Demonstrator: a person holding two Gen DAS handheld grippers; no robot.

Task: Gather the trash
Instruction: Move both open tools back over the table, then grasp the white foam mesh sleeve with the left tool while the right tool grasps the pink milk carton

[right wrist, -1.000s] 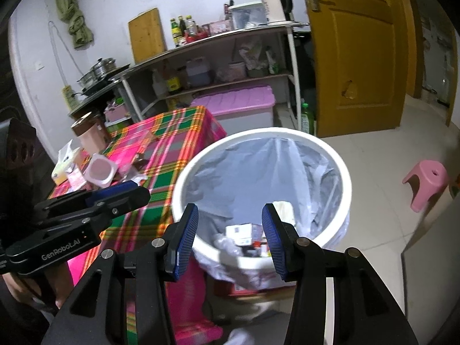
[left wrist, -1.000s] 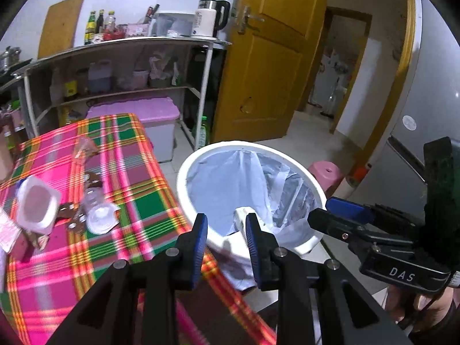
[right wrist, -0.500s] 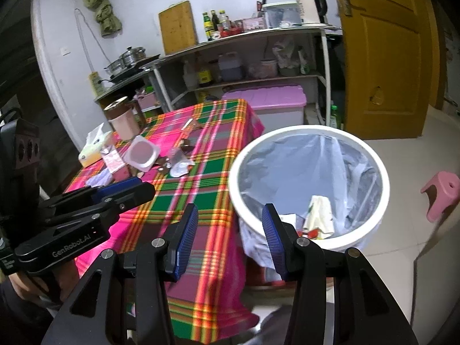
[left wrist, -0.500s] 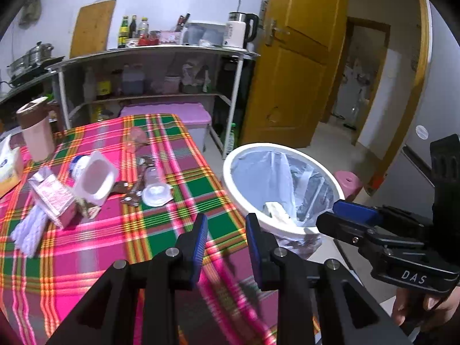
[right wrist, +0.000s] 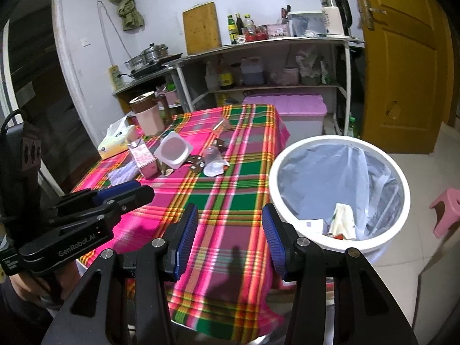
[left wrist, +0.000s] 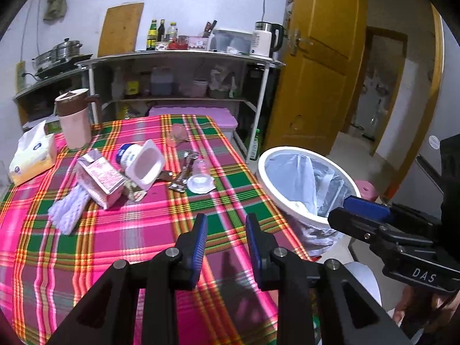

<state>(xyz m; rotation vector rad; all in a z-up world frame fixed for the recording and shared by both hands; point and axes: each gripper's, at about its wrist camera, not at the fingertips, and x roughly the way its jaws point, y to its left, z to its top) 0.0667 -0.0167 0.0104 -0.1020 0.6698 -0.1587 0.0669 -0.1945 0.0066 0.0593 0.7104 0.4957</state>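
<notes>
Hovering empty and open, our left gripper (left wrist: pixel 224 238) and right gripper (right wrist: pixel 230 237) face litter beyond the bin (right wrist: pixel 339 189); next, we judge, the yogurt cup (left wrist: pixel 145 168).

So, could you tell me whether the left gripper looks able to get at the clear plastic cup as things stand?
Probably yes: the left gripper is open and empty, and only bare tablecloth lies between it and the clear plastic cup, whose near side is unobstructed.
</notes>
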